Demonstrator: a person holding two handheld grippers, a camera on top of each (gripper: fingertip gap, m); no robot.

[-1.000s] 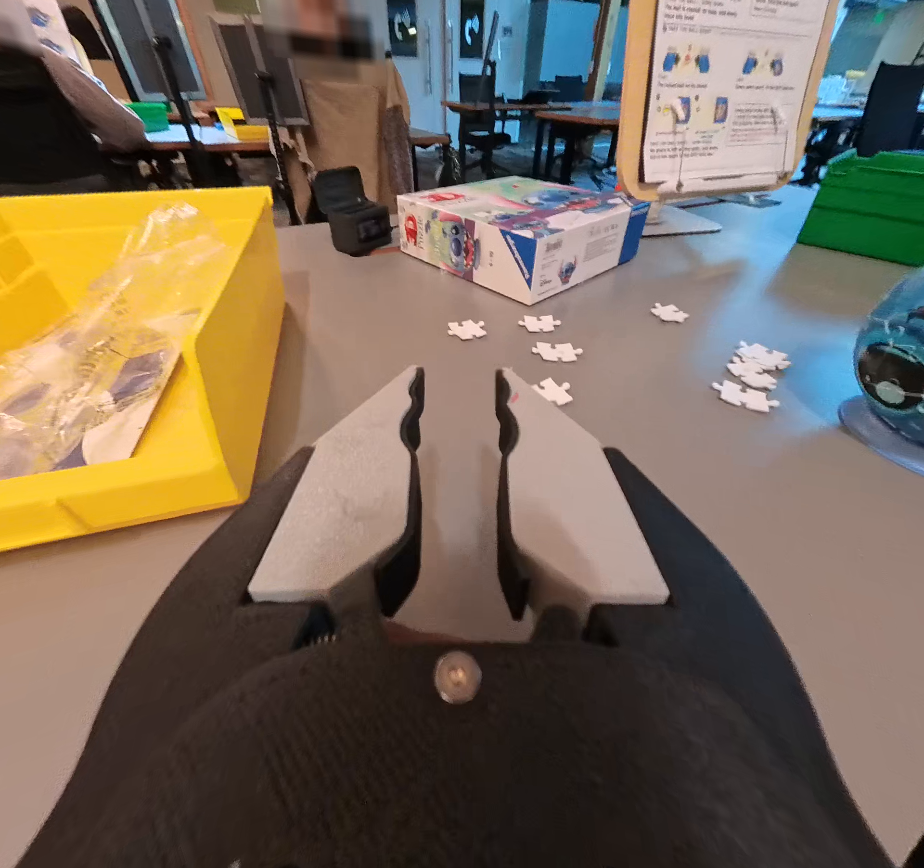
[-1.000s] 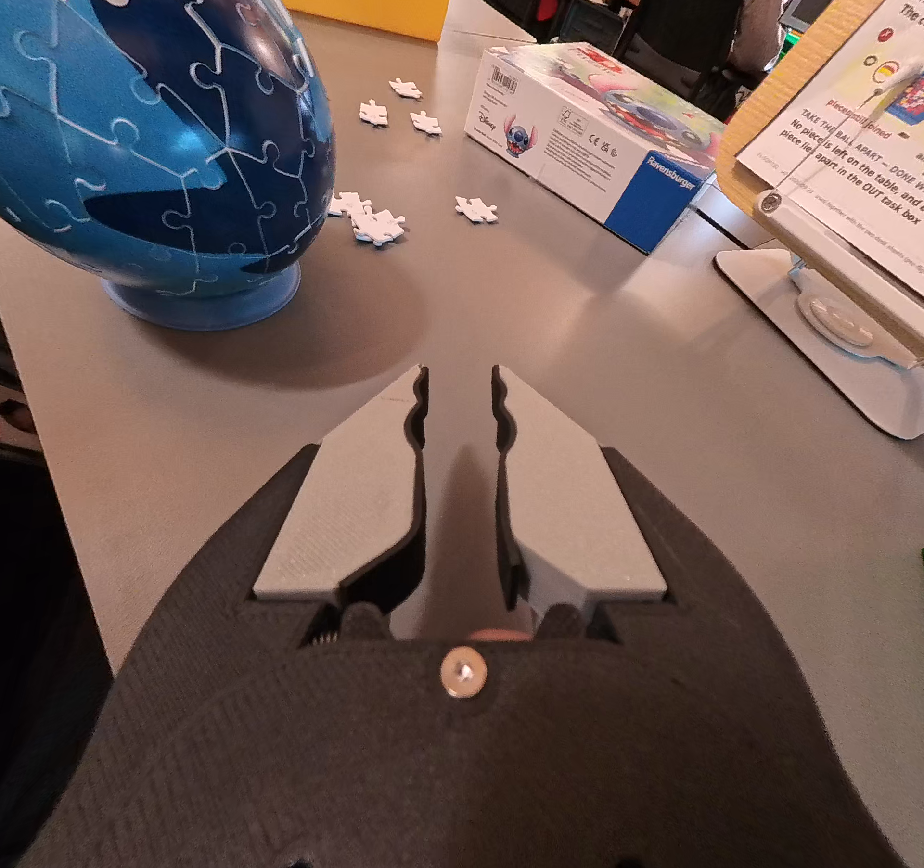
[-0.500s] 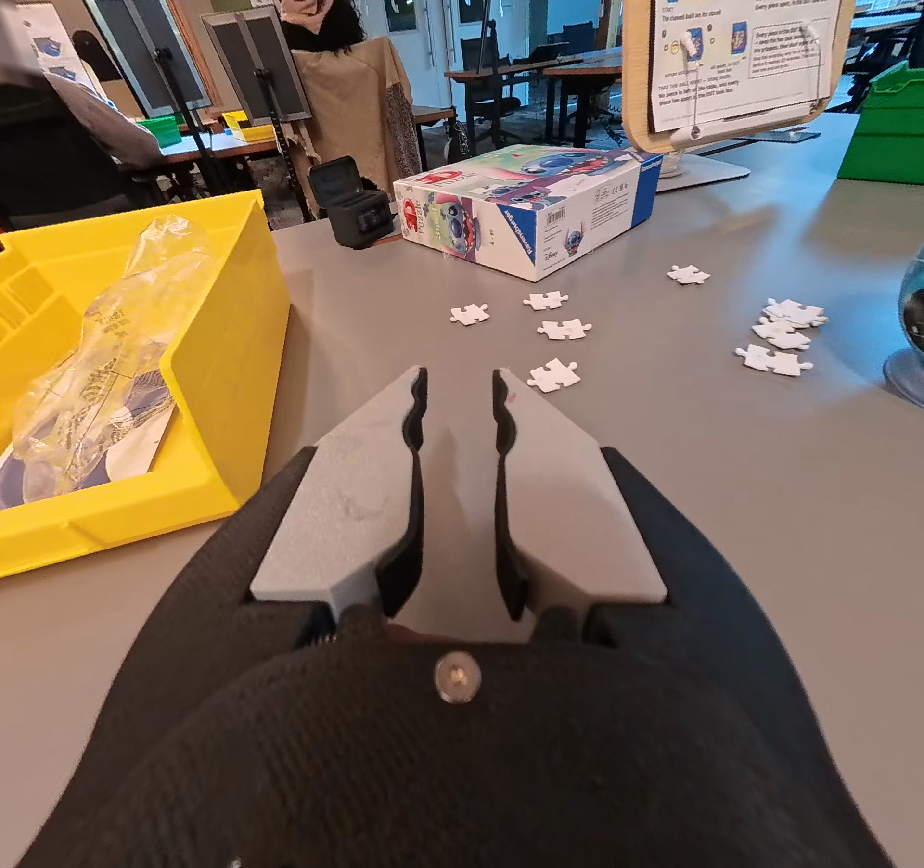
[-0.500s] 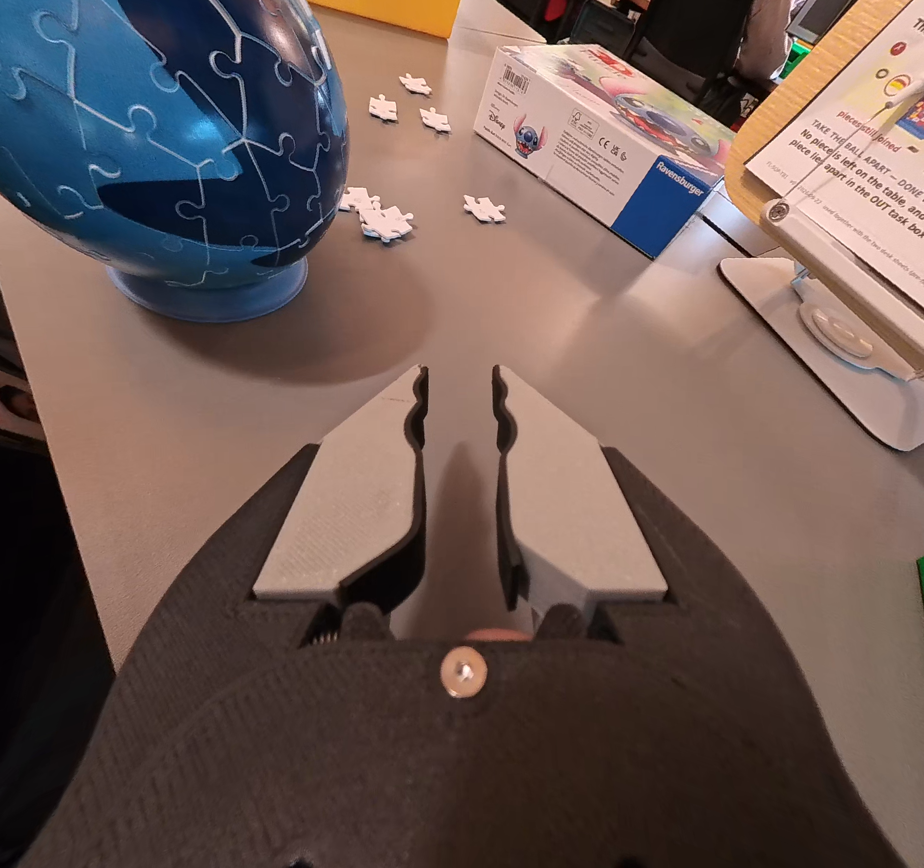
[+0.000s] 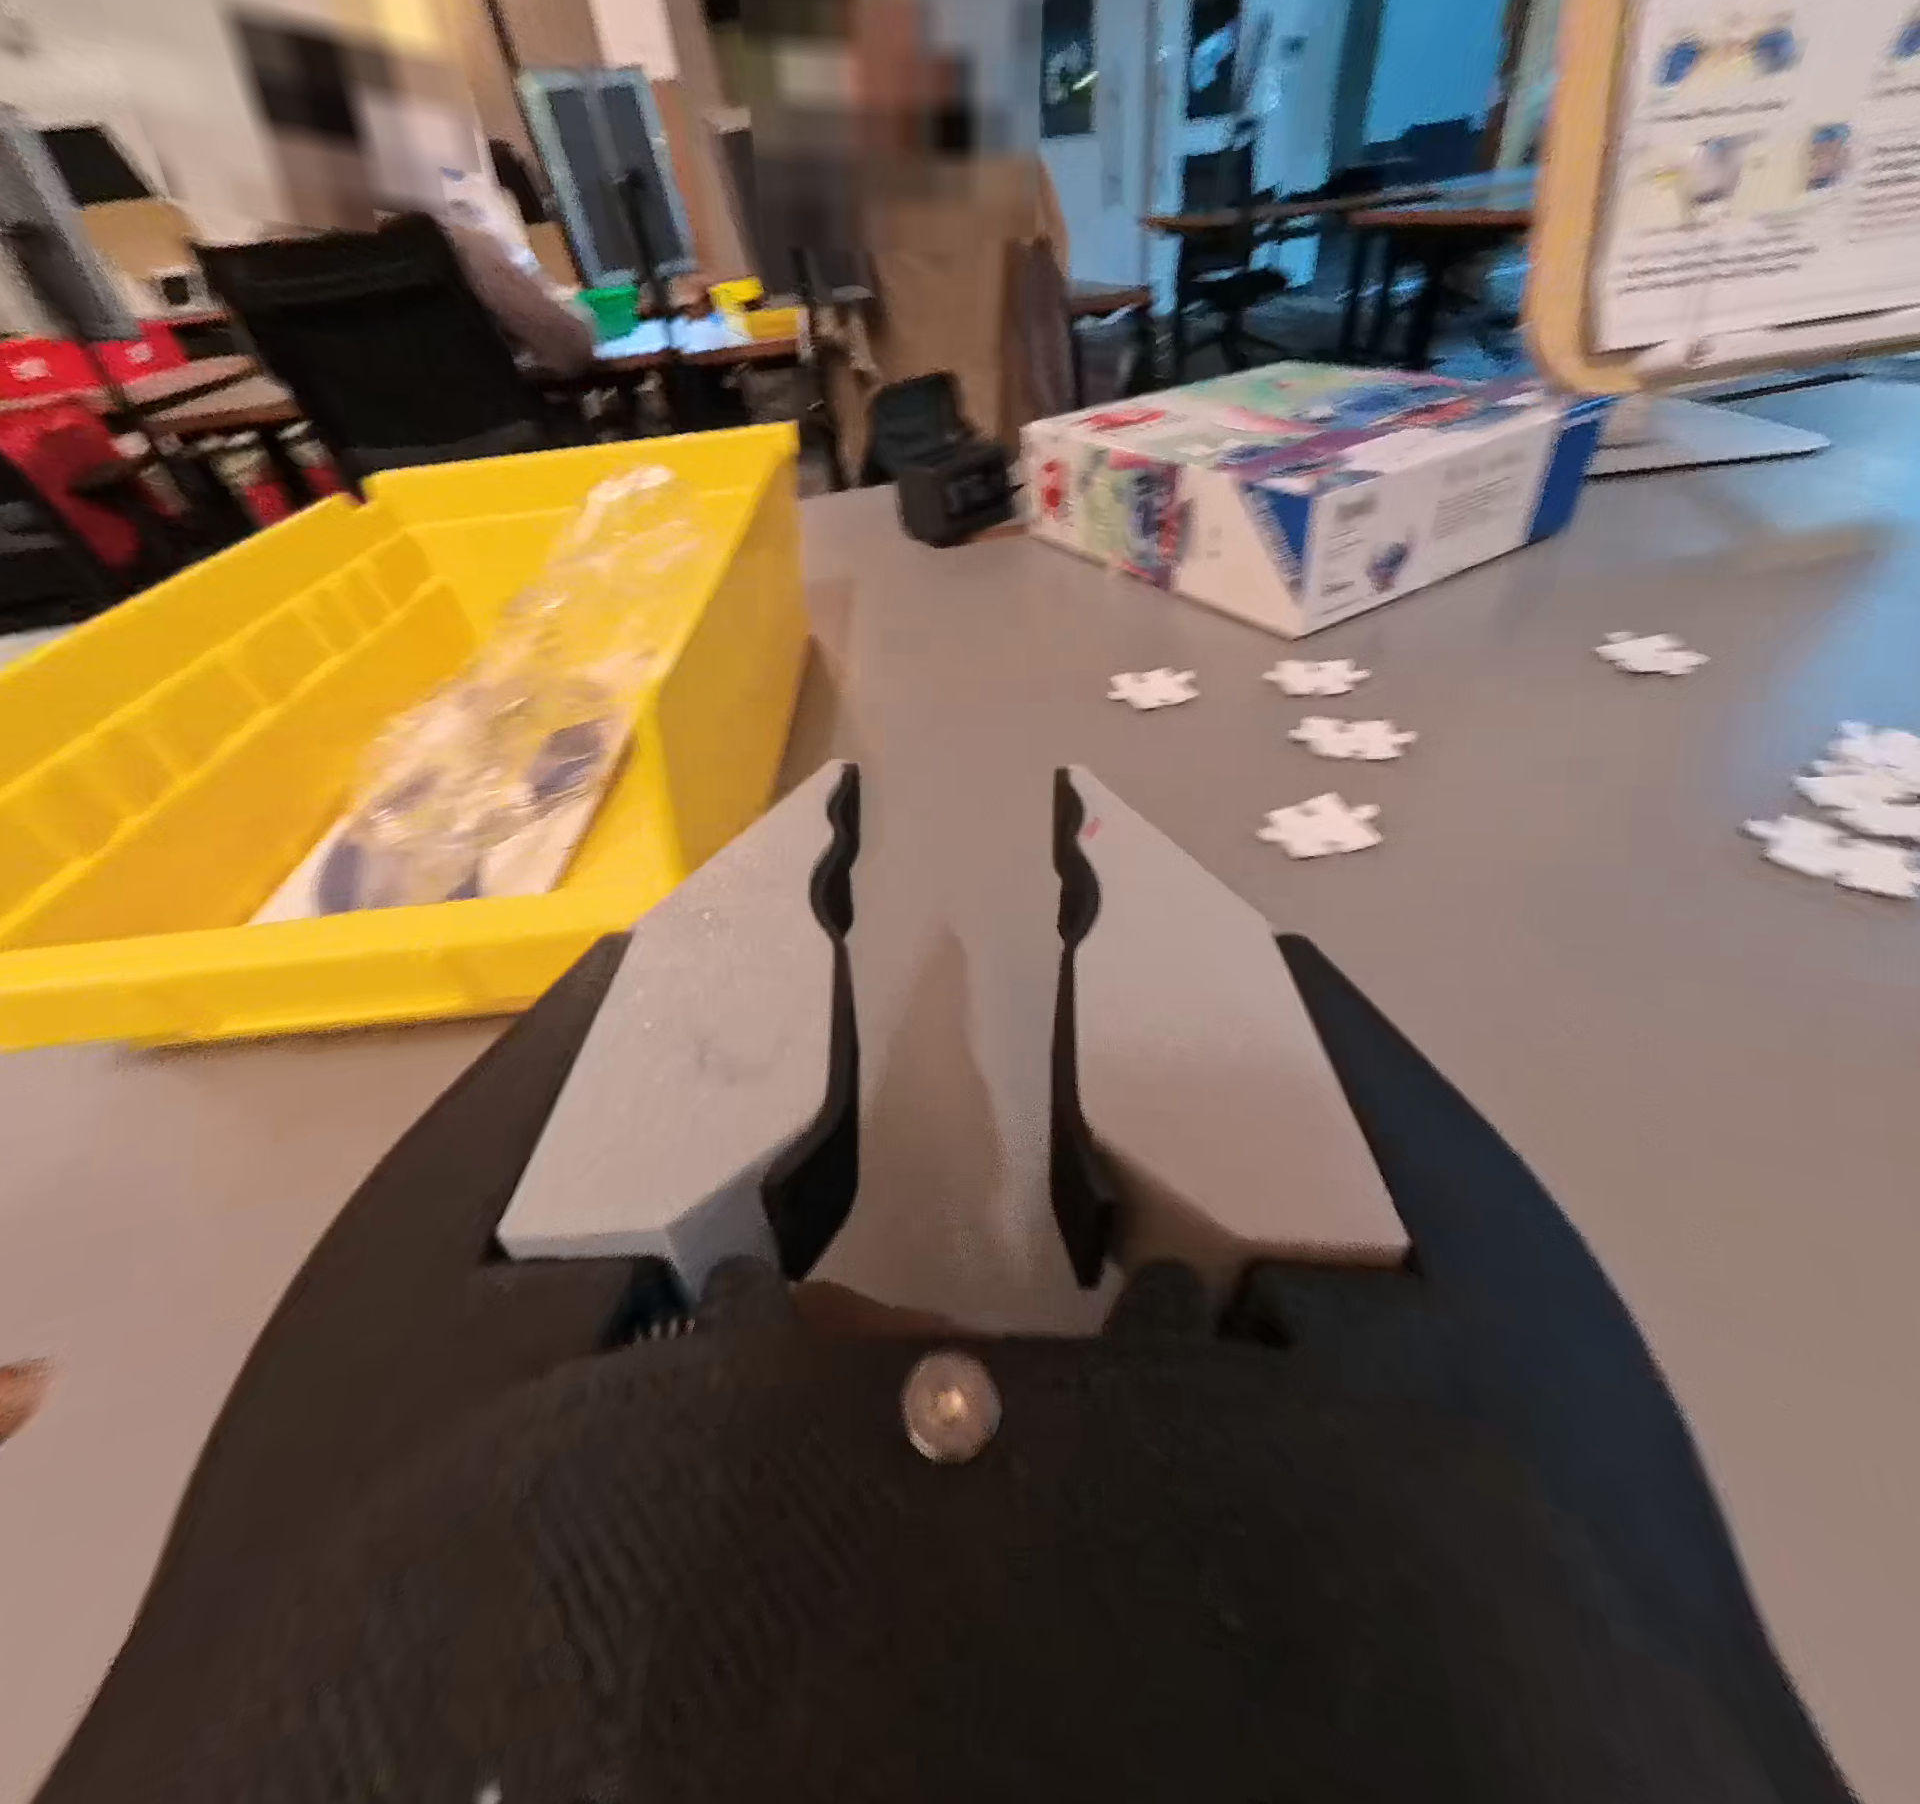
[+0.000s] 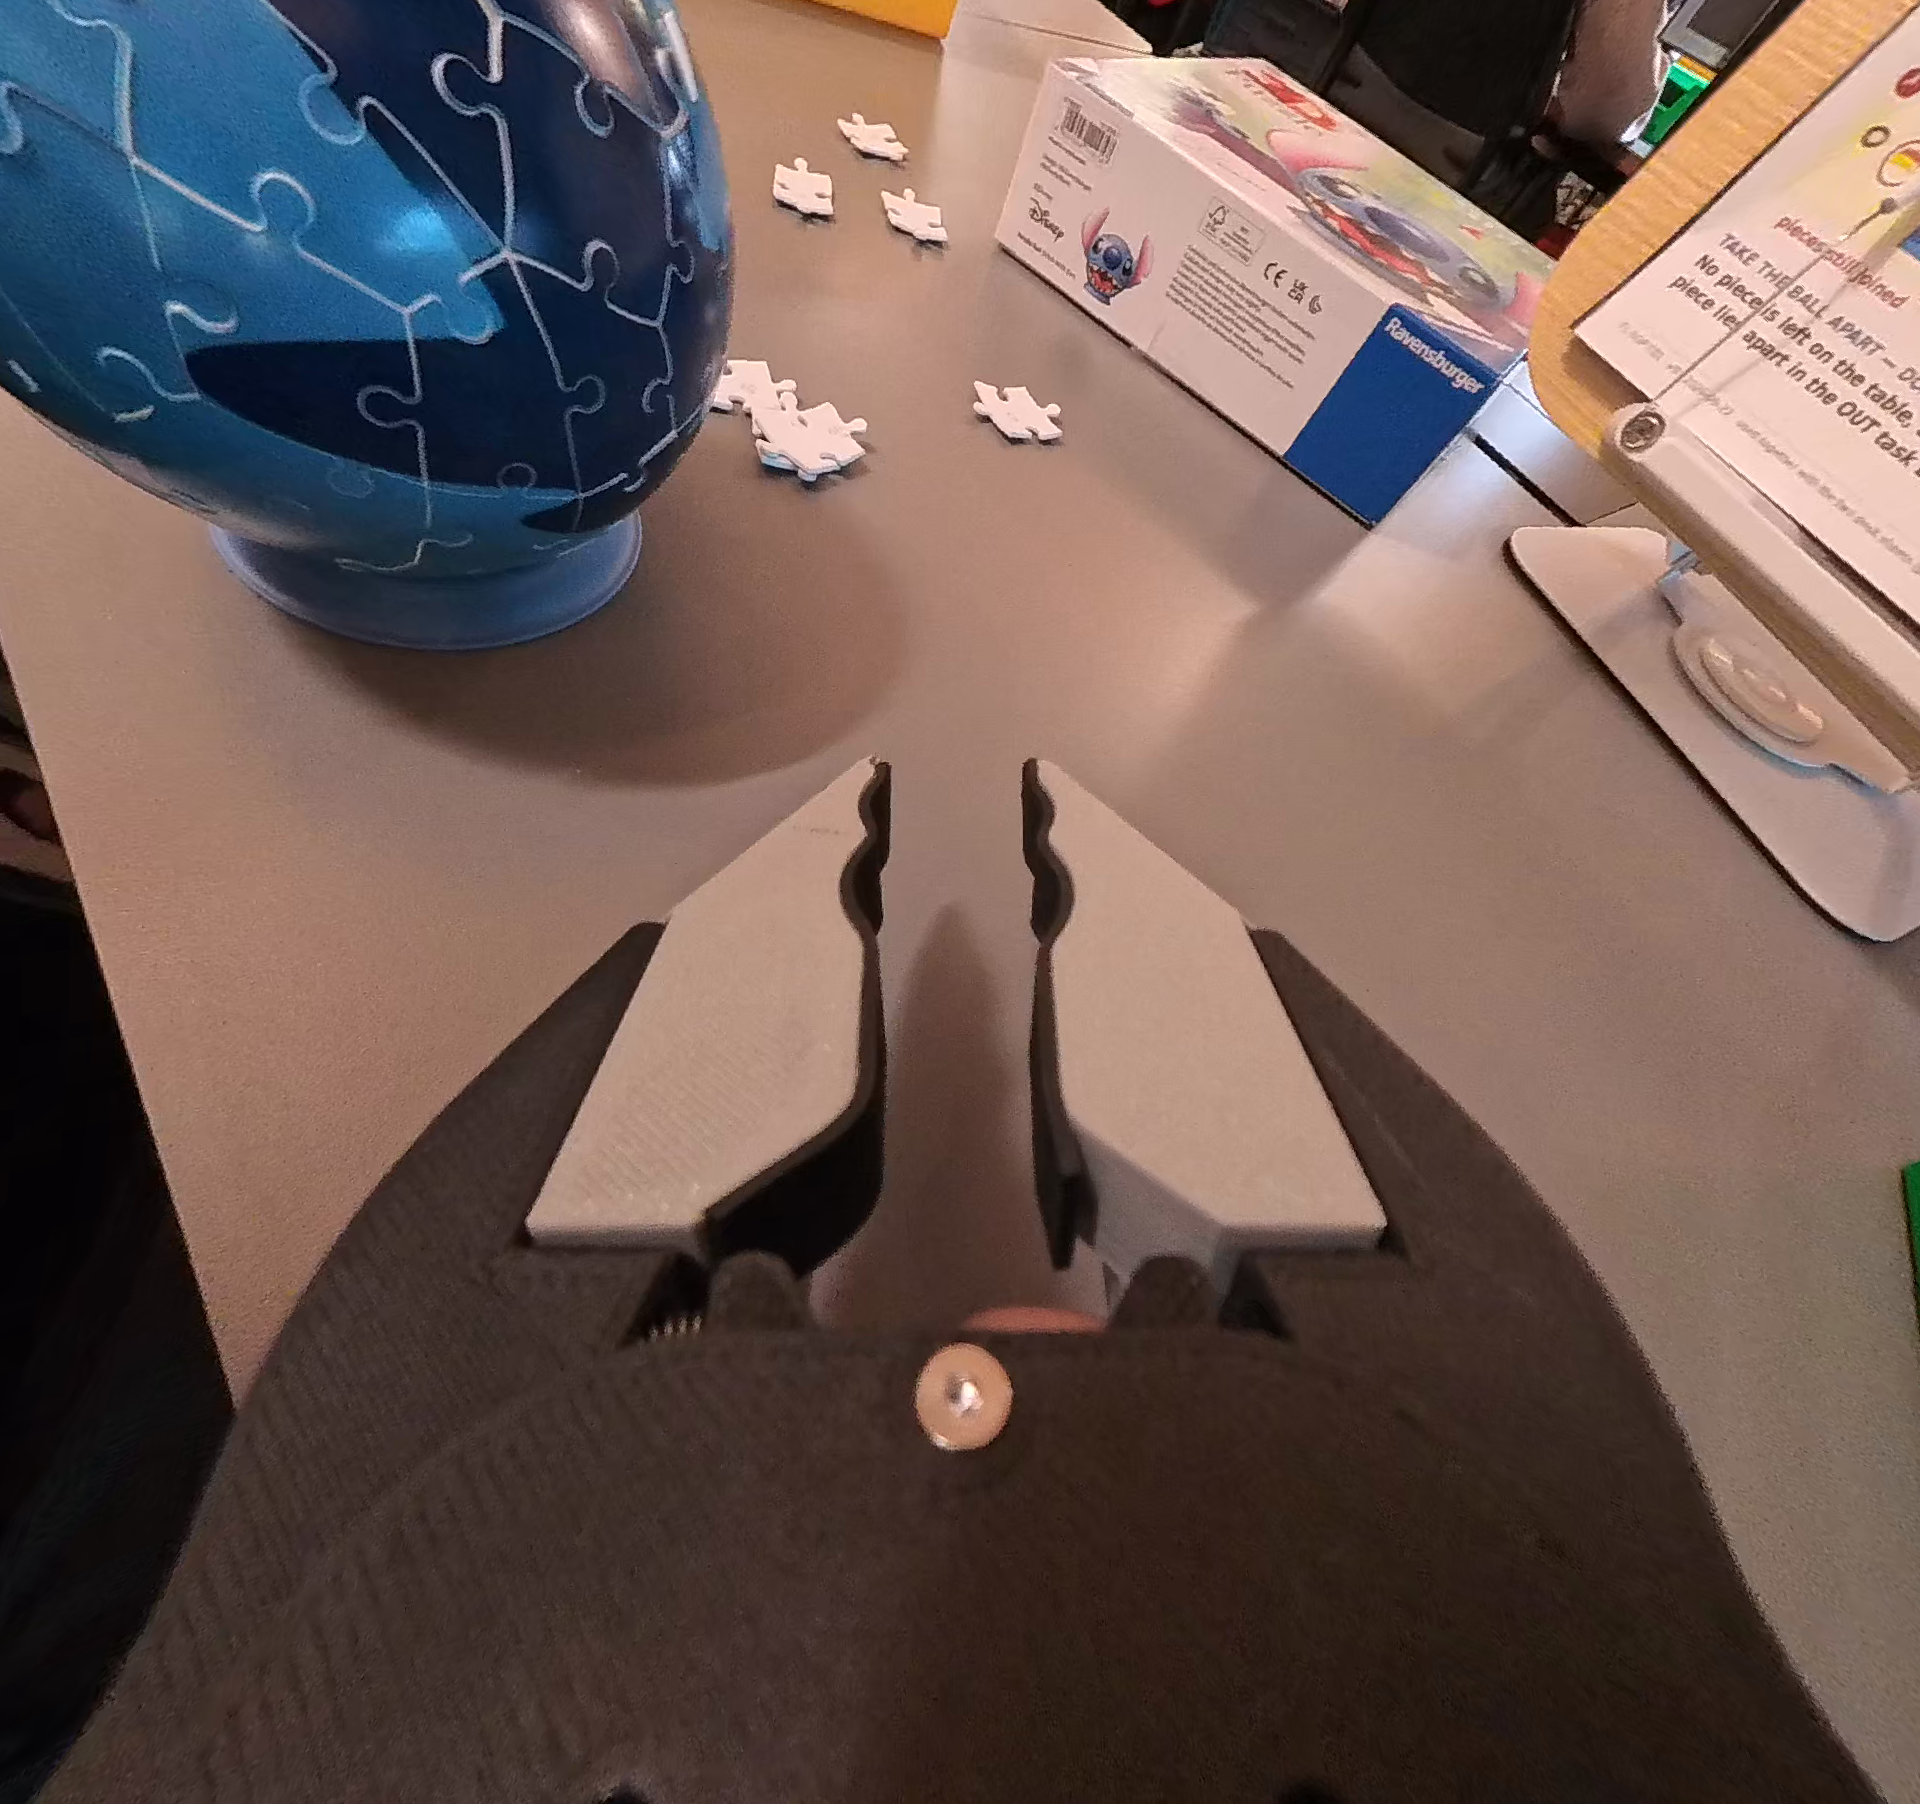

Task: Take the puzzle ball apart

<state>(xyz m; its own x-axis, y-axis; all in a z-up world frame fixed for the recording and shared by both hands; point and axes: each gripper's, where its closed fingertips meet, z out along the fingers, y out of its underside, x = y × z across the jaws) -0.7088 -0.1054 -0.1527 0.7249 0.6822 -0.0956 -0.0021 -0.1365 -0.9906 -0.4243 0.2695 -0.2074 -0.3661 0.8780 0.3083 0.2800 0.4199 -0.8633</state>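
Observation:
The blue puzzle ball [image 6: 343,227] stands on its round blue base [image 6: 436,591] at the upper left of the right wrist view. My right gripper [image 6: 954,772] is open and empty, low over the grey table, to the right of the ball and short of it. Several loose white puzzle pieces [image 6: 805,429] lie just beyond the ball; they also show in the left wrist view [image 5: 1320,824]. My left gripper [image 5: 954,778] is open and empty over the table, between the yellow bin [image 5: 727,674] and the pieces. The ball is out of the left wrist view.
The yellow bin holds a clear plastic bag [image 5: 520,726] with sheets. The puzzle's cardboard box [image 5: 1309,497] lies at the back, also in the right wrist view [image 6: 1247,268]. An instruction board on a white stand [image 6: 1766,528] is at the right. A small black case [image 5: 945,487] sits behind. People sit at far desks. The left gripper's tips are roughly 50 cm from the right gripper's.
My left gripper has swung left toward the yellow bin, so the ball has left its view, and its fingers have spread a little. My right gripper has moved slightly closer to the ball.

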